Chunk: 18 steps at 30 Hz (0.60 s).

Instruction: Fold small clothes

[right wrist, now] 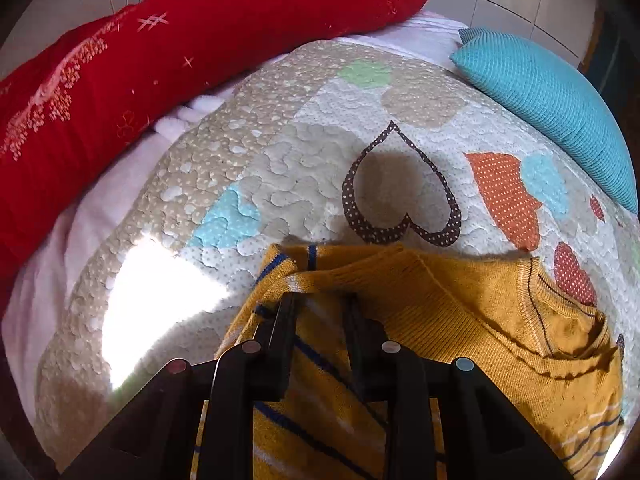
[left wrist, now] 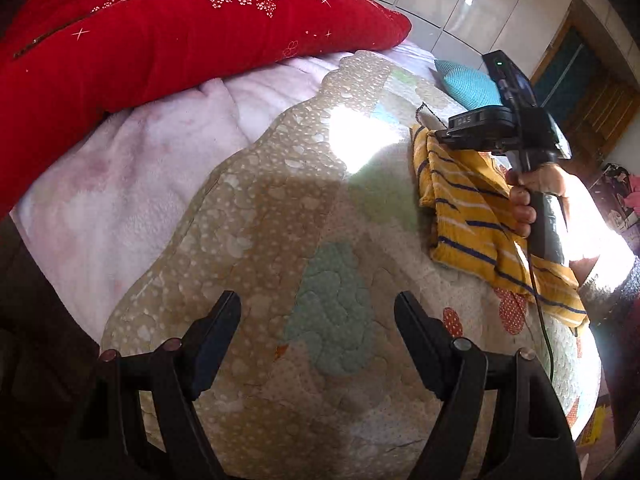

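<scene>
A yellow knitted sweater (left wrist: 472,216) with blue and white stripes lies partly folded on the heart-patterned quilt (left wrist: 260,200), at the right of the left wrist view. A person's hand (left wrist: 532,184) holds my right gripper (left wrist: 430,132) at the sweater's far edge, where the fabric peaks up into its tips. In the right wrist view the right gripper (right wrist: 320,300) stands narrow, its jaws pinching a folded edge of the sweater (right wrist: 460,300). My left gripper (left wrist: 316,300) hangs open over bare quilt, well left of the sweater, with nothing between its fingers.
A big red pillow (left wrist: 160,32) lies along the far left on a pale pink blanket (left wrist: 120,168). A teal cushion (right wrist: 552,96) rests at the quilt's far right. A bright sun patch falls on the quilt (right wrist: 280,140). A black cable hangs from the right gripper's handle.
</scene>
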{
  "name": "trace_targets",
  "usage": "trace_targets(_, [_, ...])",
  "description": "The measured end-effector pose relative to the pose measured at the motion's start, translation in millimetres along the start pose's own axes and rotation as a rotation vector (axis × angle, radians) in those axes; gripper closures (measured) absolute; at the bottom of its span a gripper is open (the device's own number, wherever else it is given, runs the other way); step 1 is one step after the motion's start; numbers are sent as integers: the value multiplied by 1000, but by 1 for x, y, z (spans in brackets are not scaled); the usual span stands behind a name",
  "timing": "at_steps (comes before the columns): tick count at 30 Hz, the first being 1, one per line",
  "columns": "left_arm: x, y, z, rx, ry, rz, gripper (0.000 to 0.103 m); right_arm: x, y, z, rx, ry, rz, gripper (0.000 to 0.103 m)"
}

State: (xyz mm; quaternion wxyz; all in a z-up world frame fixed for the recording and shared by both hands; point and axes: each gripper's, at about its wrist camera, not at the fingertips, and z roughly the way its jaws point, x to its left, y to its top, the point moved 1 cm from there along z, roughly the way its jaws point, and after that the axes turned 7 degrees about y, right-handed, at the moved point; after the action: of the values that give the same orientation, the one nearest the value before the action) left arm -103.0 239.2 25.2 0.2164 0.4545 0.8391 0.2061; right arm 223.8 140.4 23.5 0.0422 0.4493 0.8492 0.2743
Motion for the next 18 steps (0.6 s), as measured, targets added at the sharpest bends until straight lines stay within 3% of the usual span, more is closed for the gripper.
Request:
trace_targets(1, [1, -1, 1, 3, -7, -5, 25, -2, -2, -11, -17, 25, 22, 57])
trace_targets(3, [1, -1, 2, 5, -17, -11, 25, 2, -9, -28, -23, 42, 35, 43])
trace_targets(9, [-7, -5, -1, 8, -42, -2, 25, 49, -42, -23, 67, 86, -30, 38])
trace_targets(11, [-8, -8, -4, 10, -38, 6, 25, 71, -51, -5, 100, 16, -76, 34])
trace_targets(13, [-7, -11, -8, 8, -29, 8, 25, 89, -62, 17, 123, -137, -144, 33])
trace_targets(15, [-3, -14, -12, 5, -20, 2, 25, 102, -68, 25, 88, -242, -200, 35])
trace_targets(17, [2, -16, -16, 0, -13, -5, 25, 103, -71, 21, 55, -263, -172, 50])
trace_targets(18, [4, -16, -17, 0, -9, -7, 25, 101, -71, 18, 41, -284, -159, 69])
